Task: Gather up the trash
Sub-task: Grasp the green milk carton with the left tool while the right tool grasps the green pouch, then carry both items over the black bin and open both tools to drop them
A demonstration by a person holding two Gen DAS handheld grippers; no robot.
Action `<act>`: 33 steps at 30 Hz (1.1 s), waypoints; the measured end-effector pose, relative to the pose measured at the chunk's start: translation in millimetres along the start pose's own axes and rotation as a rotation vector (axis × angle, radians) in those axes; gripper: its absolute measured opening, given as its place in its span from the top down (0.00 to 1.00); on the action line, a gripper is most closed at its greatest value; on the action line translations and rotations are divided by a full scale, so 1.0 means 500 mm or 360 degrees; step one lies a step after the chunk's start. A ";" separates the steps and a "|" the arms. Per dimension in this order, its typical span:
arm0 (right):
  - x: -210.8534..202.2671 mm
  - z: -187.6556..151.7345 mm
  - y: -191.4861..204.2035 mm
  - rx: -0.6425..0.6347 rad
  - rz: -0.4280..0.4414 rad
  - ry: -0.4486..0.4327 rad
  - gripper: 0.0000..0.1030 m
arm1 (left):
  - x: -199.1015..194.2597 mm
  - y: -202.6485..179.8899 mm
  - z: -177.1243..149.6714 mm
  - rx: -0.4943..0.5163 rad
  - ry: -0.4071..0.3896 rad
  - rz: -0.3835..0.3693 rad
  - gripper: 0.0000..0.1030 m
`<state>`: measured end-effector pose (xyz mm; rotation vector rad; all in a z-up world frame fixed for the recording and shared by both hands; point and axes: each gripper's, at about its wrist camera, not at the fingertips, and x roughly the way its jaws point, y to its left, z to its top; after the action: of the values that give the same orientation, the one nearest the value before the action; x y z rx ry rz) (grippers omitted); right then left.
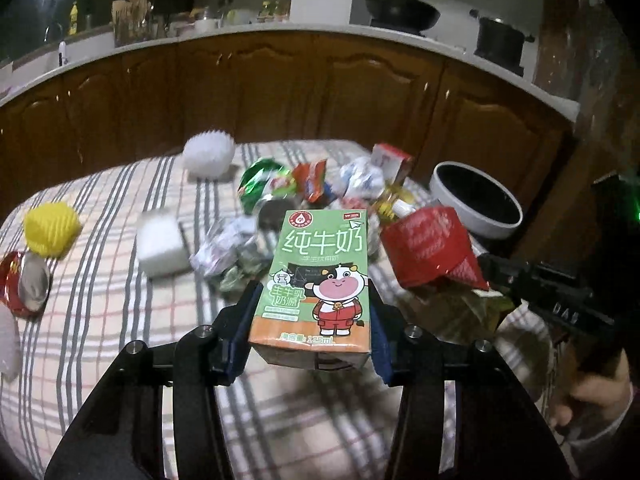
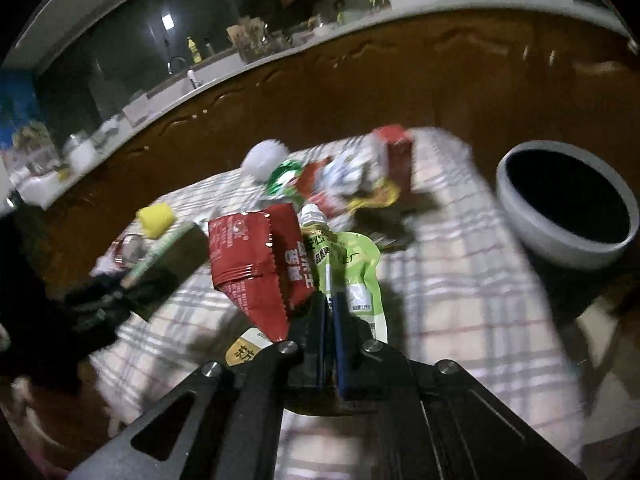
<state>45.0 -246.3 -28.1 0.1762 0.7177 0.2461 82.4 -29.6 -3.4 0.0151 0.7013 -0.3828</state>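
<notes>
With the left gripper (image 1: 310, 320) clamping the green cardboard milk carton (image 1: 316, 280) and the right gripper (image 2: 329, 312) pinching a red foil wrapper (image 2: 256, 264) and green spouted pouch (image 2: 352, 264), the loosely caught wrappers could slip out short of the grey round bin (image 2: 568, 204).

A plaid tablecloth (image 1: 120, 184) covers the table. Behind it, from nine to three o'clock, run brown cabinets (image 1: 280, 92); a black wok (image 1: 404, 10) and pot (image 1: 500, 38) sit at one o'clock.

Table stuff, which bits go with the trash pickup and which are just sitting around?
Trash job:
- milk carton, held in left gripper
- red packet and green pouch, pinched in right gripper
- wrapper pile
- bin

Just around:
- wok
- pot
- cabinets
</notes>
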 end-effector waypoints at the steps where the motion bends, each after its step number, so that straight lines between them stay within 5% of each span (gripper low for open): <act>1: -0.007 0.003 -0.004 -0.0030 -0.0041 -0.0019 0.97 | 0.000 -0.006 0.004 -0.0002 -0.0007 -0.0006 0.54; 15: -0.057 0.009 -0.096 0.0047 -0.0175 -0.0095 0.97 | 0.043 -0.124 0.071 0.0060 -0.0023 -0.0135 0.54; 33: -0.116 0.103 -0.348 0.0395 -0.0335 -0.0268 0.96 | 0.222 -0.350 0.180 0.0245 0.0092 -0.0299 0.54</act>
<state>65.7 -433.1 4.1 0.3511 0.5927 -0.0596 155.3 -242.8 15.5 0.1070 0.7314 -0.6183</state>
